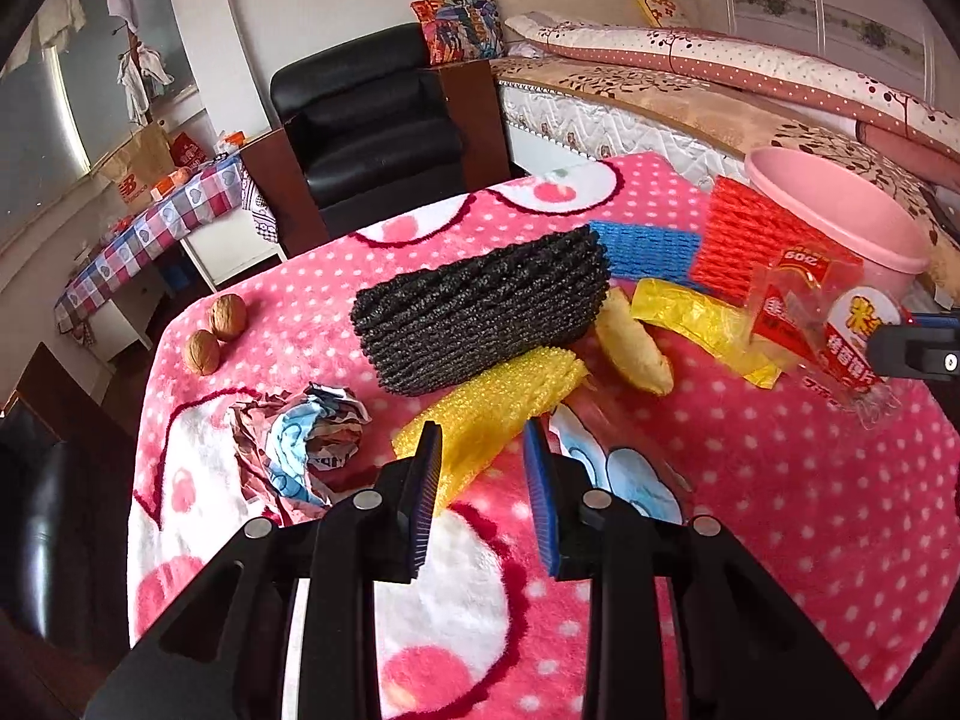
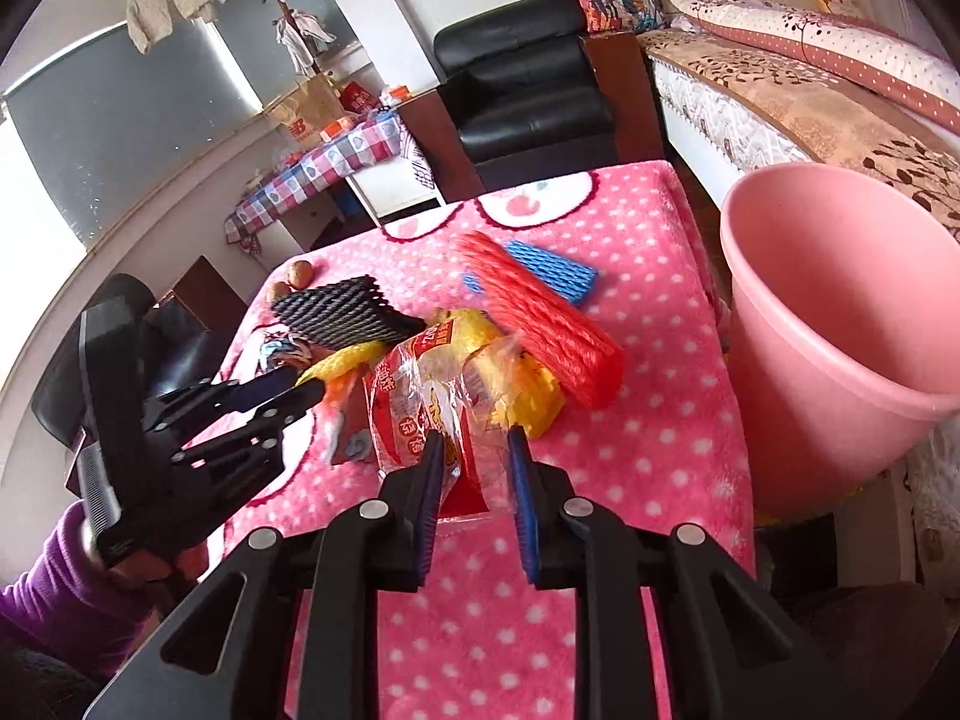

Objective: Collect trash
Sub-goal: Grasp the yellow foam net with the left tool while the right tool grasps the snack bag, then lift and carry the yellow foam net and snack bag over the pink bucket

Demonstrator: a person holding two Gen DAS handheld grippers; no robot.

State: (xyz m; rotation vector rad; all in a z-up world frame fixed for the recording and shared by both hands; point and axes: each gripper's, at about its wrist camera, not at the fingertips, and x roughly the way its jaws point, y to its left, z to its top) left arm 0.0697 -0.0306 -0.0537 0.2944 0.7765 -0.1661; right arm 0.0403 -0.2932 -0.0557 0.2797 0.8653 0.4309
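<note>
My right gripper (image 2: 477, 450) is shut on a clear plastic wrapper with red print (image 2: 420, 414) and holds it above the table; the wrapper also shows in the left wrist view (image 1: 822, 330). A pink bin (image 2: 840, 324) stands at the table's right edge. My left gripper (image 1: 483, 444) is open, its fingers astride the near end of a yellow foam net (image 1: 498, 402). A crumpled paper ball (image 1: 306, 444) lies just left of it. Black (image 1: 480, 312), blue (image 1: 648, 252) and red (image 1: 750, 234) foam nets, a yellow bag (image 1: 702, 324) and a banana peel (image 1: 630, 342) lie beyond.
Two walnuts (image 1: 216, 333) sit at the table's far left on the pink dotted blanket (image 1: 780, 510). A black armchair (image 1: 372, 120) stands behind the table, a bed (image 1: 690, 96) to the right, and a checked side table (image 1: 150, 228) at the left.
</note>
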